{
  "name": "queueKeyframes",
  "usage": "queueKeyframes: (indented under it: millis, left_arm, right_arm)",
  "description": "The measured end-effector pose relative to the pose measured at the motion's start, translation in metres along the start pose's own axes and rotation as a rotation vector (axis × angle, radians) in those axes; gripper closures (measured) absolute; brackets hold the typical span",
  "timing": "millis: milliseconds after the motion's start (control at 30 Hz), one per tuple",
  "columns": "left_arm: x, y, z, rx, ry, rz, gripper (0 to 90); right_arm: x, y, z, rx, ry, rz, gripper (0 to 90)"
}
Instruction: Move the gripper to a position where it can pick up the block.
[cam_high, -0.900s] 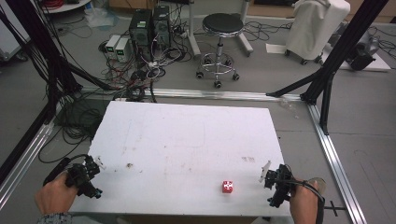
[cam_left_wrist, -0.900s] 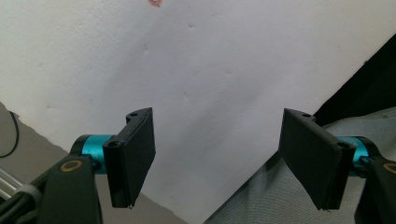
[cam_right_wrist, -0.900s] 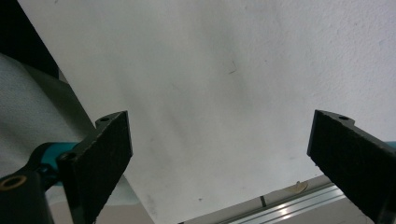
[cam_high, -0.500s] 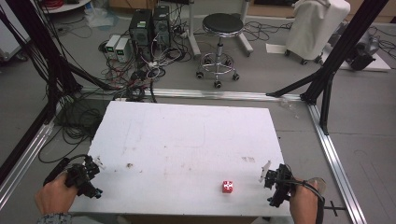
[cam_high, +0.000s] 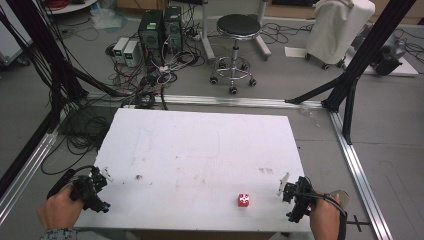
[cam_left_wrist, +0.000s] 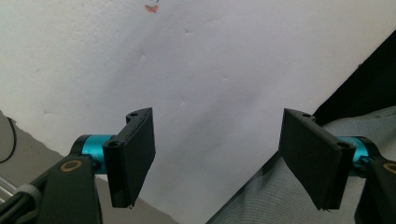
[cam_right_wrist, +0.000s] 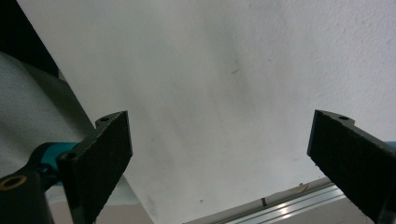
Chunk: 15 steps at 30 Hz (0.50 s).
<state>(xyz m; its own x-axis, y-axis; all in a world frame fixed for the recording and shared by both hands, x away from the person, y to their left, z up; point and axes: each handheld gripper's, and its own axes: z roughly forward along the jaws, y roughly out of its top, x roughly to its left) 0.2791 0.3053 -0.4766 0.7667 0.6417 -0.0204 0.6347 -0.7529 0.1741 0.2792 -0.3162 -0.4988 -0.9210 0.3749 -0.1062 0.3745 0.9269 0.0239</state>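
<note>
A small red die with white pips (cam_high: 243, 200) lies on the white table (cam_high: 200, 150) near its front edge, right of centre. My right gripper (cam_high: 295, 197) rests at the table's front right corner, a short way right of the die; its jaws stand wide apart over bare white board (cam_right_wrist: 219, 93), so my right gripper (cam_right_wrist: 219, 158) is open and empty. At the front left corner my left gripper (cam_high: 92, 190) is held low over the table edge. Its jaws are spread with nothing between them, so my left gripper (cam_left_wrist: 224, 163) is open.
An aluminium frame rail (cam_high: 355, 165) runs along the right side of the table and another (cam_high: 25, 170) along the left. Beyond the far edge stand a black stool (cam_high: 236, 30), computer boxes (cam_high: 160, 27) and loose cables (cam_high: 145, 80). A small brown mark (cam_high: 138, 177) stains the board.
</note>
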Motion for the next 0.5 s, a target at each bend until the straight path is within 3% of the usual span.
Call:
queueKeyframes:
  millis: [267, 500]
  left_arm:
    - [0.0, -0.001, -0.001, -0.016, -0.006, -0.014, 27.3]
    - [0.0, -0.002, -0.001, -0.021, -0.007, -0.018, 27.3]
  right_arm:
    - [-0.003, -0.001, -0.004, 0.0, -0.004, 0.004, 5.9]
    - [-0.007, 0.007, -0.017, 0.001, -0.018, -0.028, 5.9]
